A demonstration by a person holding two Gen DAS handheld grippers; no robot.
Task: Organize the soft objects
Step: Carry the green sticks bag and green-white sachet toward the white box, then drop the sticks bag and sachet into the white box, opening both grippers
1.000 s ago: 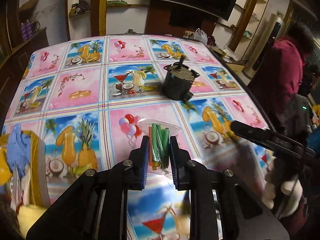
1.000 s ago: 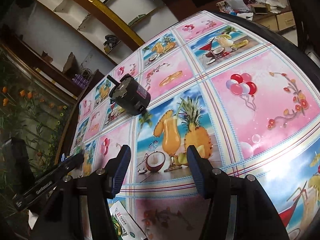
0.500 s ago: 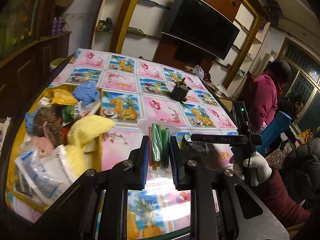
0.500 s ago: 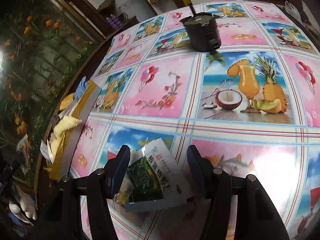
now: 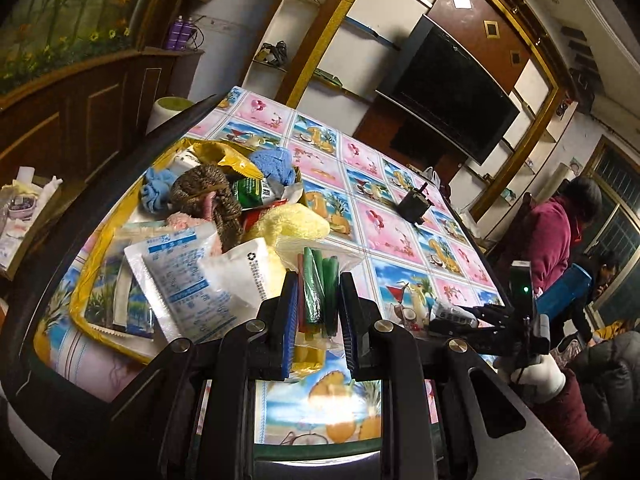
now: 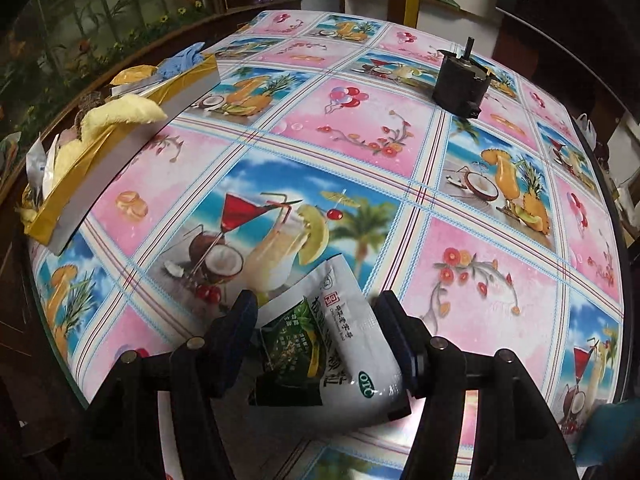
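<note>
Left wrist view: left gripper (image 5: 318, 312), jaws clamped on bag of green sticks (image 5: 319, 294), swung from mid-table to just beside yellow box (image 5: 94, 256) of soft items; drop-in judged next. Right wrist view: right gripper (image 6: 320, 340), jaws wide and holding nothing, brought astride green-and-white sachet (image 6: 332, 344) lying on tablecloth (image 6: 360, 128).

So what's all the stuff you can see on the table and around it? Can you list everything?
Clear packet of sticks: one, green and red, clamped in the left gripper.
White-and-green sachet: one, lying on the table between the right gripper's fingers.
Gold box: one, at the table's left edge, heaped with soft things.
Yellow fluffy cloth: one, in the box.
Blue cloths: two, in the box.
White printed pouches: two, in the box.
Black motor: one, far side of the table.
Tablecloth: one, pink and blue pictures.
Left gripper: black, shut.
Right gripper: black, open.
</note>
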